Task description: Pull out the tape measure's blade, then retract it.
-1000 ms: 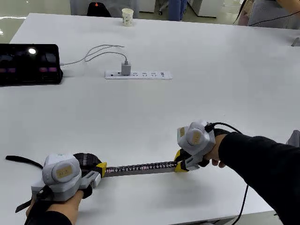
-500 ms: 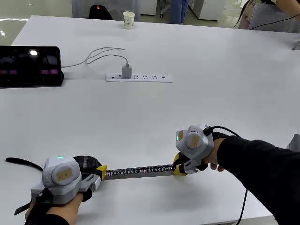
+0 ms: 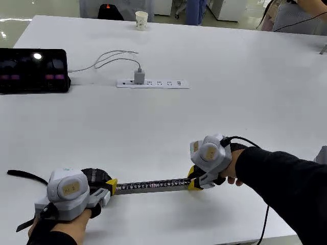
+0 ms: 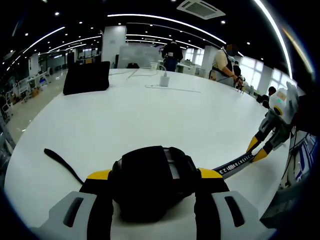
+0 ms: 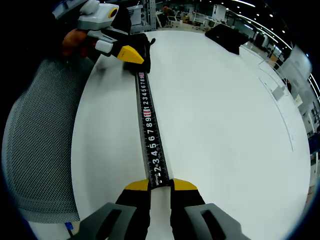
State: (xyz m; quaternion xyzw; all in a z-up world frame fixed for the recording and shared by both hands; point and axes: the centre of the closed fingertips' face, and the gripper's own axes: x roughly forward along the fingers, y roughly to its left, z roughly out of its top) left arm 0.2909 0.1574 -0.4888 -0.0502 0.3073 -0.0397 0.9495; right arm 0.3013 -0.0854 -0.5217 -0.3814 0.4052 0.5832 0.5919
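One tape measure sits near the front edge of the white table (image 3: 230,92). Its black case (image 4: 152,182) is clamped between the yellow-tipped jaws of the left gripper (image 3: 106,188), which press against its two sides. The blade (image 5: 149,125) runs flat along the table from the case to the right gripper (image 5: 161,186), whose jaws are pinched narrow on the blade's end at the low numerals. Compared with the head view one second ago, the exposed blade reads slightly shorter and the right gripper has come a little nearer the case, while the left gripper has held its place; part of this may be camera shift. Judgement: the pull-out is complete and retraction has begun, with most of the blade yet to return. A black strap (image 3: 23,175) trails from the case toward the left. Farther out lie a power strip (image 3: 152,83) with a charger (image 3: 138,77) plugged in, a black screen (image 3: 31,70), and a paper cup (image 3: 141,20) at the far edge.
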